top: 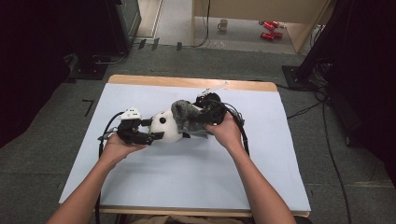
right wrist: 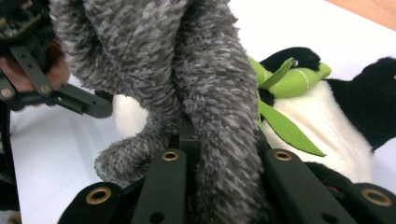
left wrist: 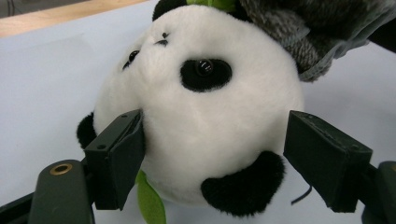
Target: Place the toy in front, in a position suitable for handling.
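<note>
A black-and-white panda plush (top: 166, 125) lies on the pale sheet near the table's middle, with green felt leaves (right wrist: 286, 130) at its body. A grey fuzzy cloth (top: 187, 115) drapes over its body. My left gripper (top: 158, 129) is open, its jaws astride the panda's head (left wrist: 205, 121). In the left gripper view one pad (left wrist: 116, 154) brushes the fur and the other (left wrist: 327, 158) stands clear of it. From the right, my right gripper (top: 198, 116) is shut on a fold of the grey cloth (right wrist: 205, 84), which rises between its jaws (right wrist: 219, 158).
The pale sheet (top: 187, 172) covers a wooden table whose far edge (top: 187, 82) shows. Cables trail from both grippers and across the floor at the right (top: 327, 140). Beyond the table, a mug (top: 223, 24) and red objects (top: 271, 29) sit on the floor.
</note>
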Demonstrator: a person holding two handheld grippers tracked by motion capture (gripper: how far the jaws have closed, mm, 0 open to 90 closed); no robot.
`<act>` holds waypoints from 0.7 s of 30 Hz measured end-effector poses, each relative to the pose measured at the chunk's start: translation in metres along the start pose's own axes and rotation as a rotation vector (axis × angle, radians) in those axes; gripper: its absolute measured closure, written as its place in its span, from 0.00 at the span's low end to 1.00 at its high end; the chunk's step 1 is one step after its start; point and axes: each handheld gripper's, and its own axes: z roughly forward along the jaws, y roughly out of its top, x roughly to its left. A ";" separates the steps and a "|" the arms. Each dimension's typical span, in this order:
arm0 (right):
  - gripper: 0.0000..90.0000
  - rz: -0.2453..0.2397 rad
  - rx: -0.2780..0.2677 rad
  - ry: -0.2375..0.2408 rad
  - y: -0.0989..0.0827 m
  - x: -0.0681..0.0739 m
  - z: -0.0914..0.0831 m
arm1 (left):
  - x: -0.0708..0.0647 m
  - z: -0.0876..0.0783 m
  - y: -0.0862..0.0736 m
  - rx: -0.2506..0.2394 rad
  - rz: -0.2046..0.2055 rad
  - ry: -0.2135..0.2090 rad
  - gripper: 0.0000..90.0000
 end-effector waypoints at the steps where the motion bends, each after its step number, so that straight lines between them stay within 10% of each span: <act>1: 0.86 0.006 -0.002 -0.001 0.001 0.000 0.000 | 0.001 0.002 0.000 0.000 0.006 0.001 0.21; 13: 0.86 0.023 -0.011 -0.007 0.011 -0.008 0.006 | 0.013 0.015 -0.002 -0.019 -0.044 -0.010 0.20; 21: 0.86 0.033 -0.022 -0.015 0.016 -0.010 0.009 | 0.013 0.015 0.000 -0.009 -0.058 0.012 0.42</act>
